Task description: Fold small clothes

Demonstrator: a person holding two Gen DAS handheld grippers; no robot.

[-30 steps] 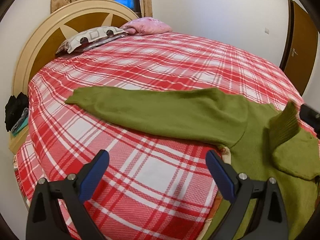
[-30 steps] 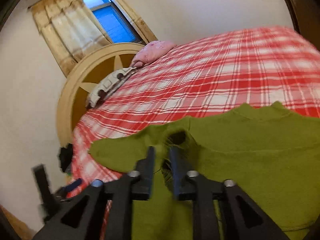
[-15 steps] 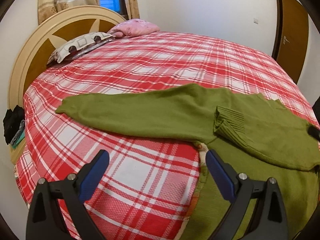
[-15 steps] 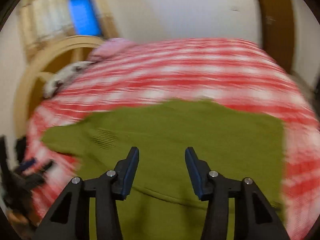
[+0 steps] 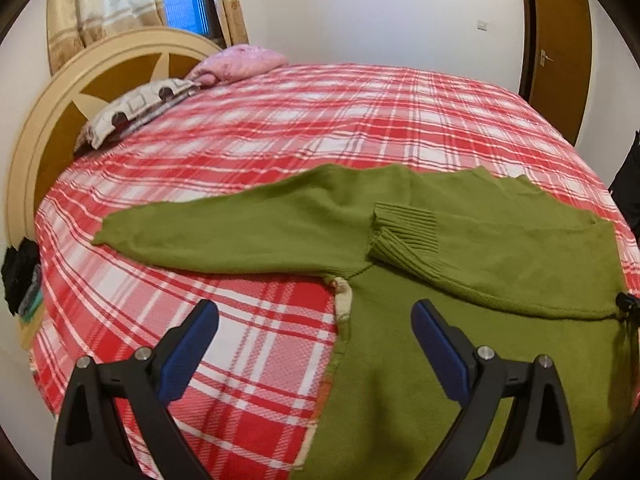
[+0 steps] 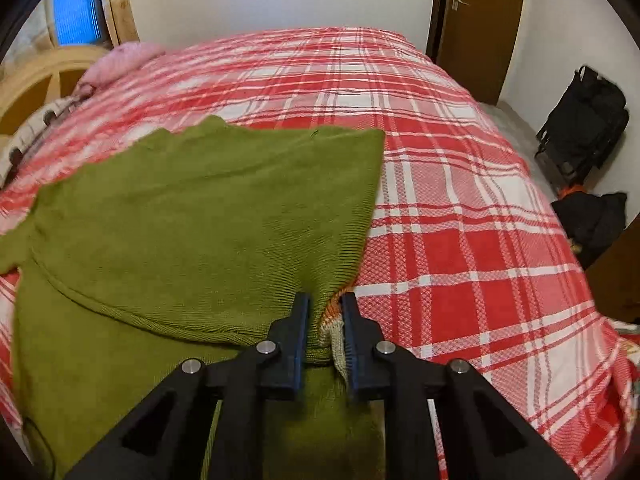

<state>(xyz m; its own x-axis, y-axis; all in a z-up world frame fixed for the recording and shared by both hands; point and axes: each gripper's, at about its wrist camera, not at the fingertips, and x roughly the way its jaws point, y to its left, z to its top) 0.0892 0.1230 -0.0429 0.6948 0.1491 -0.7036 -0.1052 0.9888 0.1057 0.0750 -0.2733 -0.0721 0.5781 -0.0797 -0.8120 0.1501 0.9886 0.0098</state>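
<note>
- Left wrist view: the green sweater (image 5: 480,240) is spread on the plaid bed (image 5: 280,128), one sleeve folded across; the left gripper (image 5: 316,344) is held wide open, empty.
- Right wrist view: the right gripper (image 6: 325,320) is closing on the sweater's side edge (image 6: 326,312); both layers should be pinched before folding.

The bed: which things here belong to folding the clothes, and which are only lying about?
For the job:
- green sweater, one sleeve already folded across it
- right gripper, jaws closing on the sweater's edge
- left gripper, jaws open, holding nothing

Only lying about:
- pink pillow
- patterned pillow
- black bag on the floor
- dark clothes beside the headboard
</note>
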